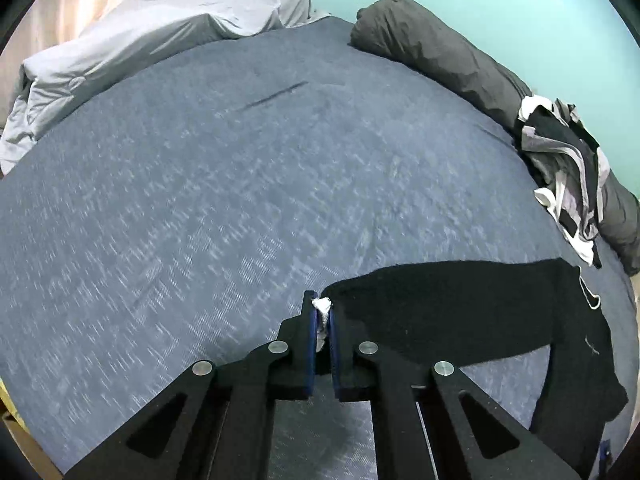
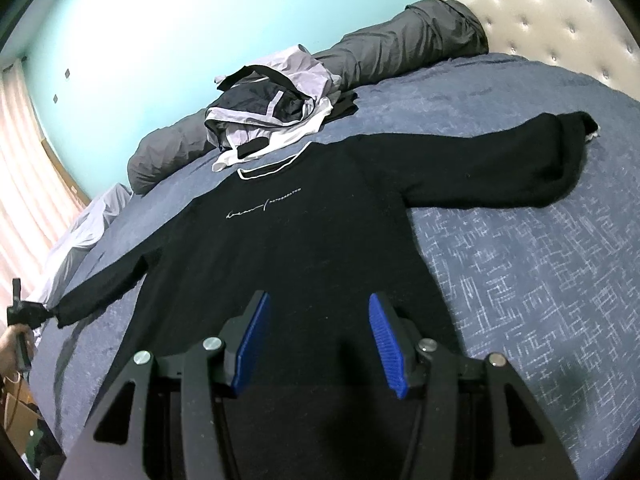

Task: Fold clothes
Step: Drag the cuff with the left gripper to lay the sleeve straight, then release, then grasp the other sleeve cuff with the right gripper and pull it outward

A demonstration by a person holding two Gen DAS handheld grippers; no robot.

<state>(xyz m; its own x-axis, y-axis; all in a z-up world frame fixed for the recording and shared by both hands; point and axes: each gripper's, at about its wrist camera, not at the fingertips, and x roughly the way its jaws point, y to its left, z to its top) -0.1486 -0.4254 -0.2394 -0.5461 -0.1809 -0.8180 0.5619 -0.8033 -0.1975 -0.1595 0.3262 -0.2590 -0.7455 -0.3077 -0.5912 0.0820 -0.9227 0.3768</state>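
A black long-sleeved sweatshirt (image 2: 300,240) lies face up on the blue bedspread (image 2: 520,260), both sleeves spread out and small white lettering on the chest. My left gripper (image 1: 322,308) is shut on the cuff (image 1: 323,305) of one sleeve, with a bit of white lining showing between its blue pads; the sleeve (image 1: 460,312) stretches away to the right. In the right wrist view the left gripper (image 2: 18,308) appears at the far left edge, holding that sleeve end raised. My right gripper (image 2: 317,298) hangs open above the sweatshirt's lower body, nothing between its fingers.
A heap of black, white and grey clothes (image 2: 276,108) lies just beyond the collar, against a dark grey bolster (image 2: 400,48) along the turquoise wall. A light grey duvet (image 1: 140,52) is bunched at the bed's far end. A tufted headboard (image 2: 560,20) stands at the right.
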